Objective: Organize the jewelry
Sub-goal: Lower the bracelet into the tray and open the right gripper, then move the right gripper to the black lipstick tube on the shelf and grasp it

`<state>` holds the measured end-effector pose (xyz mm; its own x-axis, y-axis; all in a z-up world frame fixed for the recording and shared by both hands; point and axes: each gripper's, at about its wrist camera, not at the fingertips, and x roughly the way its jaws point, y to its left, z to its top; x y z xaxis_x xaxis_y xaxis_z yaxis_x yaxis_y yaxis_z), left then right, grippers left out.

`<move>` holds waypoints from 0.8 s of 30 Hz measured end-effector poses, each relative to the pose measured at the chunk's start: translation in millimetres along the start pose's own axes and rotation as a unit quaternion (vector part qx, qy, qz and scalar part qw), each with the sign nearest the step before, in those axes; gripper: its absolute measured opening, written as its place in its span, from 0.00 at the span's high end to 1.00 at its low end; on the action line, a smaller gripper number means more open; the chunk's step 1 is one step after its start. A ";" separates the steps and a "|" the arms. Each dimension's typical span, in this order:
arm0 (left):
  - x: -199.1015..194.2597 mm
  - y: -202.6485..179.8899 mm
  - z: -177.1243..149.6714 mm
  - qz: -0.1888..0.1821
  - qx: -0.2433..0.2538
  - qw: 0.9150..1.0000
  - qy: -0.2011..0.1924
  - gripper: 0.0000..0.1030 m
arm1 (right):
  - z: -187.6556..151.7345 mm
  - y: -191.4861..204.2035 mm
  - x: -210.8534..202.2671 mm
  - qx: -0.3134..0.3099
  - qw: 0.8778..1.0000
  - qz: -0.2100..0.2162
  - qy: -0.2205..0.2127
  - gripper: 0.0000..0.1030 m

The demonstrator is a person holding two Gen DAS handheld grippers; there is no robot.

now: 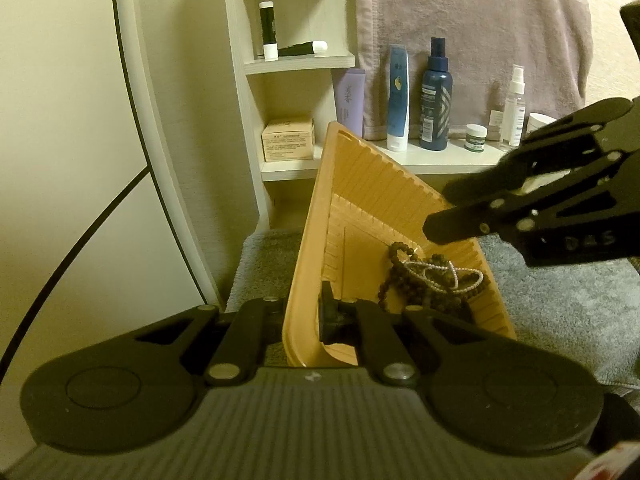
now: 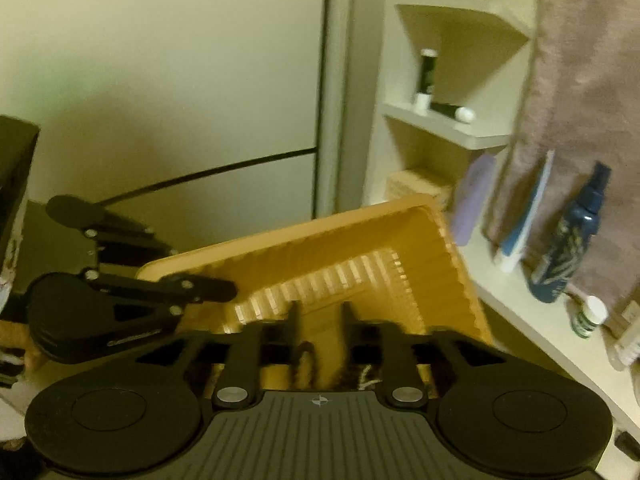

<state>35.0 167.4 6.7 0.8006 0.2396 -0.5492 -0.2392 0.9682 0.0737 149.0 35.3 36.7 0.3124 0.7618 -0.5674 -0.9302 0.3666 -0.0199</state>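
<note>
An orange ribbed tray (image 1: 316,208) stands tilted on a grey mat, and my left gripper (image 1: 306,316) is shut on its near rim. In the tray's low corner lie a dark bead necklace (image 1: 400,280) and a white bead strand (image 1: 434,276), tangled together. My right gripper (image 1: 444,212) hovers over the tray's right wall. In the right wrist view, the right gripper (image 2: 322,316) stands open over the tray (image 2: 400,240), with only the tray floor showing between its fingers. Dark beads (image 2: 308,356) and a bit of white strand (image 2: 366,376) show just below them. The left gripper (image 2: 224,291) clamps the rim at the left.
Behind the tray, a white shelf unit (image 1: 300,60) holds tubes and a small box (image 1: 288,140). A ledge carries a dark blue spray bottle (image 1: 436,96), a white-blue tube (image 1: 398,96) and small jars. A mauve towel (image 1: 472,20) hangs above. The grey mat (image 1: 560,308) lies under the tray.
</note>
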 end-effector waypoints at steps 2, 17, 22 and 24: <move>0.1 0.0 0.0 0.000 0.000 1.000 0.000 0.94 | -1.5 -7.7 -4.7 0.016 1.000 0.000 -0.006 0.59; 1.1 -0.7 0.6 0.001 0.003 1.000 0.001 0.94 | -94.2 -81.6 -57.4 0.075 0.988 -0.131 0.042 0.59; 0.6 -1.9 0.9 0.003 0.002 1.000 0.001 0.94 | -132.8 -132.0 -80.3 0.065 0.972 -0.212 0.071 0.59; -0.1 -2.8 0.8 0.005 0.002 1.000 0.001 0.94 | -144.0 -155.2 -87.5 0.062 0.966 -0.238 0.080 0.59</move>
<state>36.0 164.7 7.2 0.7973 0.2483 -0.5501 -0.2439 0.9663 0.0827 238.3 -165.1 -29.1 0.6558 0.4029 -0.6384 -0.6552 0.7239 -0.2162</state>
